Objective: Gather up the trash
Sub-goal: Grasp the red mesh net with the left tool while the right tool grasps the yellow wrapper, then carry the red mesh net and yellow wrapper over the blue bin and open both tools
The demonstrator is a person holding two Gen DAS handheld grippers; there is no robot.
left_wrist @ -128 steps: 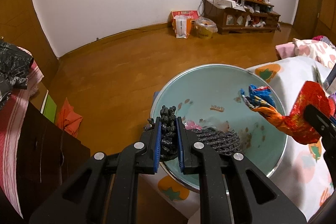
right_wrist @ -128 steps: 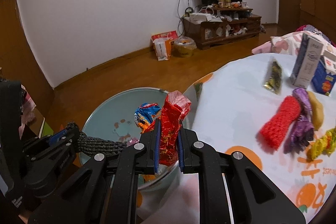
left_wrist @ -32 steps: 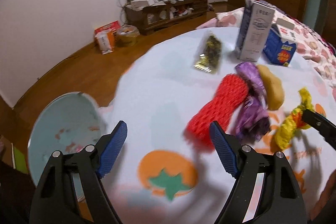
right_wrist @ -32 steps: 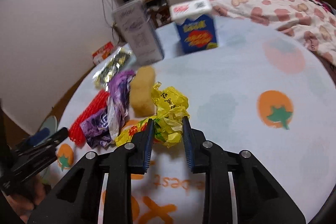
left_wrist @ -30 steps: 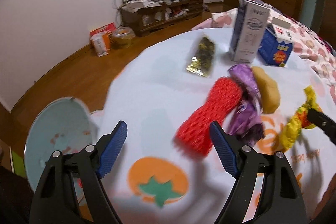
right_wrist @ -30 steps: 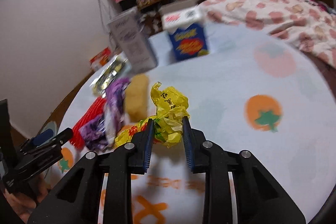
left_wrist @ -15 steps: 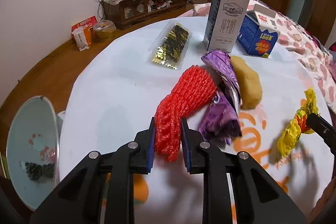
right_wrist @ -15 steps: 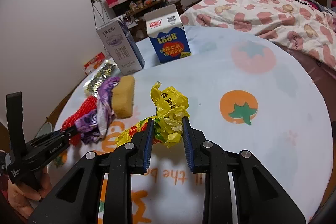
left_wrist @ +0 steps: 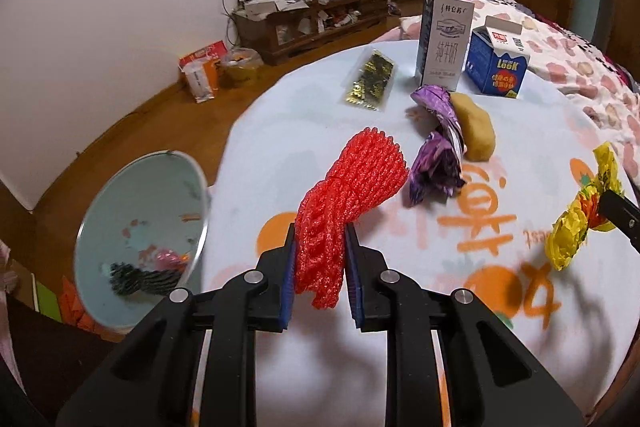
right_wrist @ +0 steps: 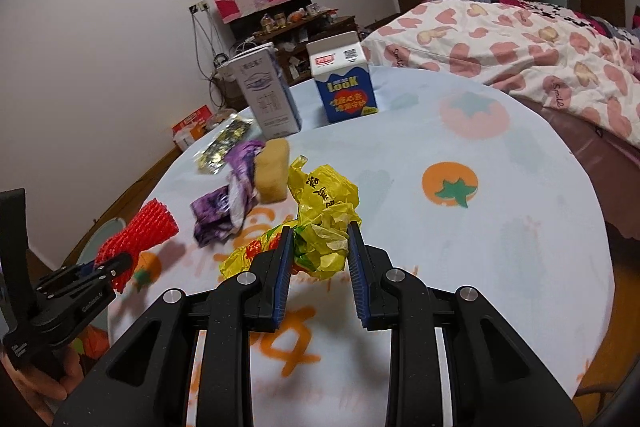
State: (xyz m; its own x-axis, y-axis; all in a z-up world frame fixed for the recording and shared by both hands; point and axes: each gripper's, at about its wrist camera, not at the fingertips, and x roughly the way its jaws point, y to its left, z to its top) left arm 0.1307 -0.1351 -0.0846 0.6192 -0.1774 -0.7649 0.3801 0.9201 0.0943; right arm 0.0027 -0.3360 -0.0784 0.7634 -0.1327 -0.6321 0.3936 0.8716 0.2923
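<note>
My left gripper (left_wrist: 320, 267) is shut on a red foam net sleeve (left_wrist: 352, 183), lifted off the round table's tomato-print cloth (left_wrist: 400, 367). In the right wrist view the same red sleeve (right_wrist: 140, 233) hangs from the left gripper (right_wrist: 110, 267) at the left. My right gripper (right_wrist: 320, 267) is shut on a crumpled yellow wrapper (right_wrist: 324, 215), also seen at the right edge of the left wrist view as the yellow wrapper (left_wrist: 576, 227). A pale green bin (left_wrist: 120, 211) with trash inside stands off the table's left edge.
On the cloth lie a purple wrapper (left_wrist: 438, 147), a yellow sponge (left_wrist: 474, 125), a gold-and-black packet (left_wrist: 370, 79), a tall milk carton (left_wrist: 444, 45) and a blue carton (left_wrist: 498, 63). A bed with a heart-print quilt (right_wrist: 520, 51) borders the table's far right. A hand (right_wrist: 44, 383) holds the left gripper.
The left gripper, wide open a second ago, has shut on the red sleeve and lifted it toward the bin side. The right gripper has kept the yellow wrapper and raised it slightly.
</note>
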